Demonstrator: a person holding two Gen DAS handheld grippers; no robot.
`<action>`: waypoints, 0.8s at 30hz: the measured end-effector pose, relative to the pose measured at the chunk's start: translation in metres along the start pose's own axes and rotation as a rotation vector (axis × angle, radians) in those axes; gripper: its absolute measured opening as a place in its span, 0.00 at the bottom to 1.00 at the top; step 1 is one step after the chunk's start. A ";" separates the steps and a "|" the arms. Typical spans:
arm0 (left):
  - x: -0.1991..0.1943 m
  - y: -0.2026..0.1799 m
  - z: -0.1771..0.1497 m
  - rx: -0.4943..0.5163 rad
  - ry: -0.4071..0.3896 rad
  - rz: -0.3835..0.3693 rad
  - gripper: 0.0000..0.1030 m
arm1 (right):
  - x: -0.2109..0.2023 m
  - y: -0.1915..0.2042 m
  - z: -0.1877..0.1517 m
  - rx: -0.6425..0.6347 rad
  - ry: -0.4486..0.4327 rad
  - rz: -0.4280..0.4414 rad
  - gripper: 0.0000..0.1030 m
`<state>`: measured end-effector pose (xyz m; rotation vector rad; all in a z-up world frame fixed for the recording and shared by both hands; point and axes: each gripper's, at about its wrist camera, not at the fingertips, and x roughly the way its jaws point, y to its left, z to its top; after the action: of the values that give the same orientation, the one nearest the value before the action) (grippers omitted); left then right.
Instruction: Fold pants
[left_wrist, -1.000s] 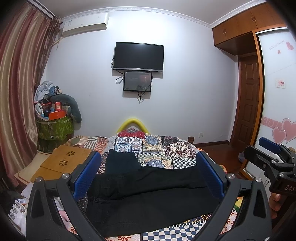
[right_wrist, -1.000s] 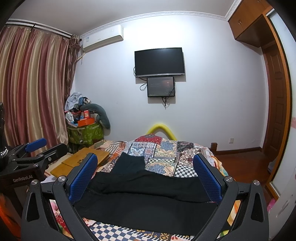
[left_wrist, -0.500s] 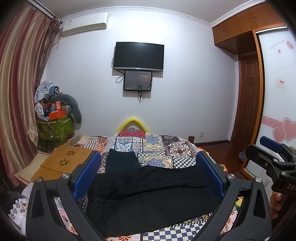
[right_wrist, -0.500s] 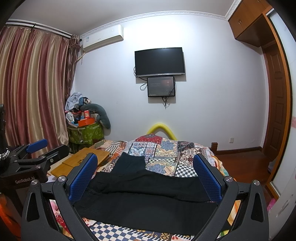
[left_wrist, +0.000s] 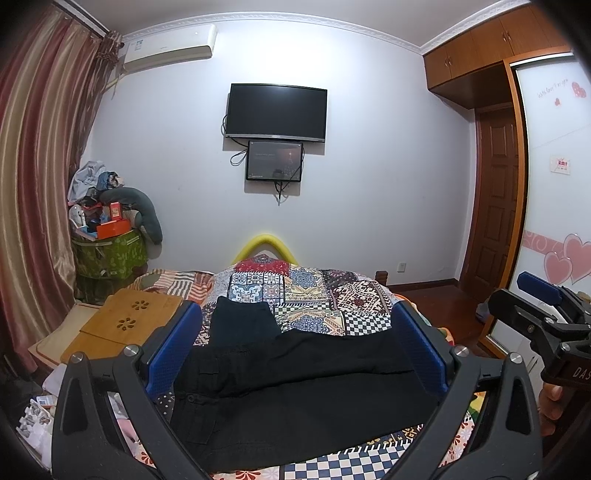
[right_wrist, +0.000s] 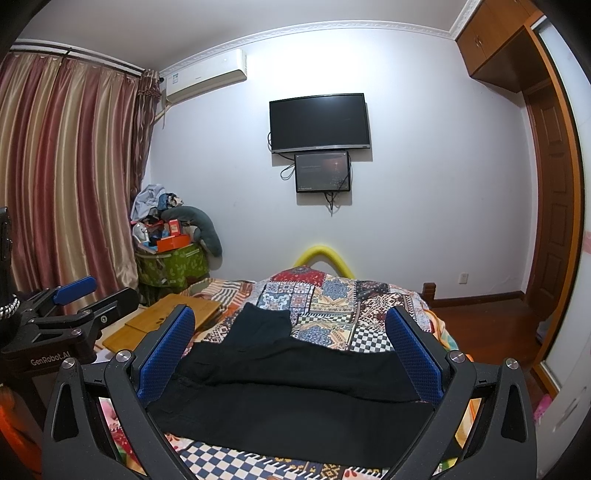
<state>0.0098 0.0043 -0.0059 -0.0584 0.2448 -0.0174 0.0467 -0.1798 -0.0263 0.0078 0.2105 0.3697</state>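
left wrist: our left tool and right tool hover wide open, empty, over pants spread on bed, ready to grab.

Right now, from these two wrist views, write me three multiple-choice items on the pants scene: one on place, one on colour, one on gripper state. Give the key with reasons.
1. Where do the black pants lie?
A. On the patchwork bedspread
B. On the wooden lap desk
C. On the floor by the door

2. What colour are the pads on the left gripper?
A. Red
B. Blue
C. Yellow

3. How do the left gripper and right gripper stand?
A. Both shut on the pants
B. One open, one shut
C. Both open, holding nothing

Key: 1 A, the pants spread across the patterned cover with one leg angled toward the far end. 2 B, both pads show blue. 3 C, each view shows wide-apart fingers above the cloth, gripping nothing.
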 end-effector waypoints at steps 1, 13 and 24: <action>0.001 0.000 0.000 0.001 0.002 -0.001 1.00 | 0.000 0.000 0.000 0.001 0.001 0.000 0.99; 0.025 0.004 0.002 0.008 0.030 -0.015 1.00 | 0.016 -0.002 -0.001 0.010 0.030 -0.009 0.99; 0.123 0.033 0.005 0.016 0.148 0.014 1.00 | 0.091 -0.030 -0.005 -0.005 0.123 -0.051 0.99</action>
<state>0.1308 0.0348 -0.0328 -0.0397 0.3934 -0.0101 0.1394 -0.1756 -0.0513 -0.0257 0.3307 0.3202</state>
